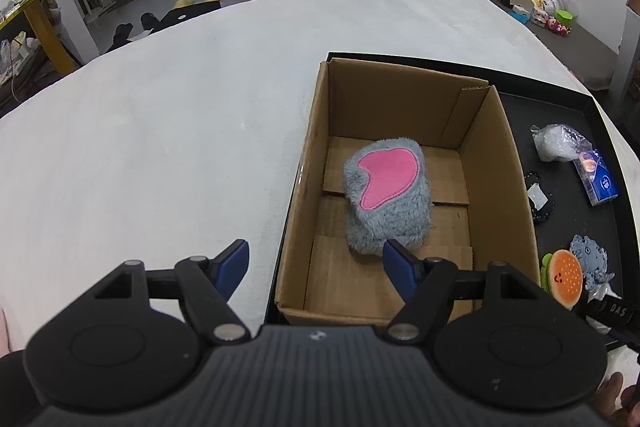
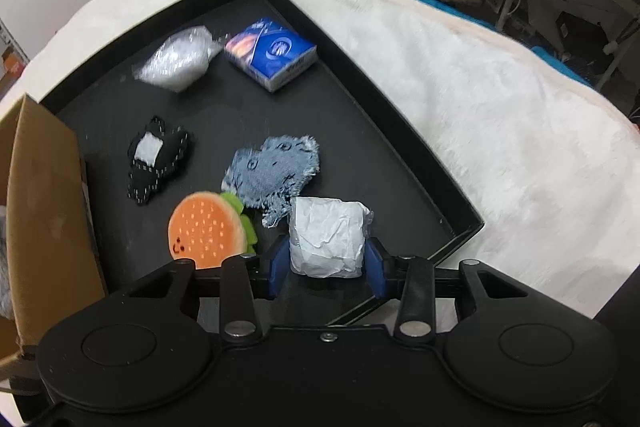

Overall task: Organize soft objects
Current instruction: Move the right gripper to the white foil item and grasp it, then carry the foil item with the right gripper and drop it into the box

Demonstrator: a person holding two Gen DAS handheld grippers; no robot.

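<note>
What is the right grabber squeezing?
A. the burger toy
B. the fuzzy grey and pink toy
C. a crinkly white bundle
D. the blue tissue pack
C: the right gripper has its blue fingers pressed against both sides of the crinkly white bundle, while the burger toy lies untouched beside it.

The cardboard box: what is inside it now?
Inside the cardboard box lies one grey plush toy with a pink patch. The box floor under the toy is covered; nothing else shows inside.
</note>
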